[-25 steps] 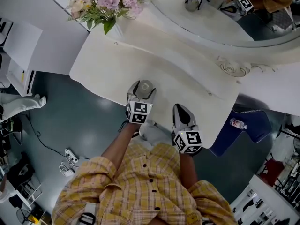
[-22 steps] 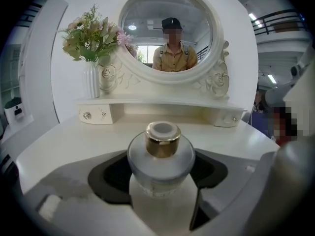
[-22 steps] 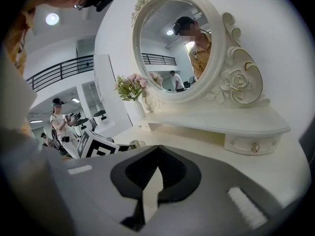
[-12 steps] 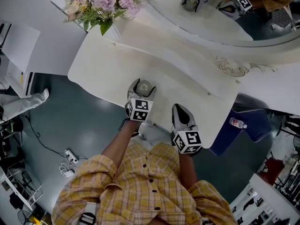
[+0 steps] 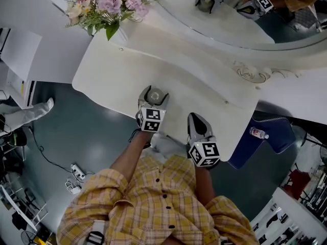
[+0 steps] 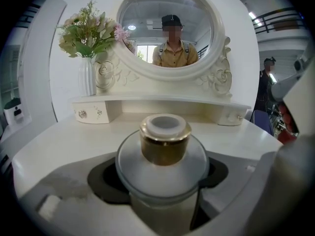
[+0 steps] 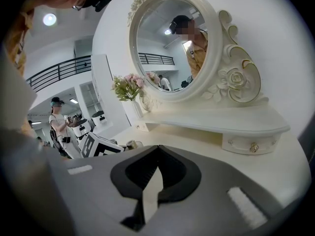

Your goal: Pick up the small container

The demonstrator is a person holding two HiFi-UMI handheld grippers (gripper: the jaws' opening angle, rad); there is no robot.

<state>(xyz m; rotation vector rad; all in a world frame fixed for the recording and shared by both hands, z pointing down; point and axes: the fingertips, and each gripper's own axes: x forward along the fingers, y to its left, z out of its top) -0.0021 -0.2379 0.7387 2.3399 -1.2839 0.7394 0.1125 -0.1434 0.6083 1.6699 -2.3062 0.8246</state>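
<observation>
The small container [image 6: 165, 151], a frosted round jar with a gold collar and a white cap, is sitting right between the jaws of the left gripper [image 6: 162, 181], and those jaws are pressing in on both sides of its body, parted only by the jar's own width. From the head view the small container [image 5: 157, 93] is showing at the tip of the left gripper [image 5: 156, 97], over the front part of the white dressing table [image 5: 117, 70], near its front edge; whether its base is touching the tabletop, I cannot tell. Just beside it, the right gripper [image 5: 197, 119] is hovering over the table's front edge with its jaws drawn fully together, and its own view is showing the right gripper [image 7: 157, 151] pinching nothing at all, the tips meeting in a thin line. Further back, a white vase of pink flowers [image 6: 87, 48] is standing at the table's rear left, next to the oval mirror [image 6: 167, 28] with its carved rose frame.
</observation>
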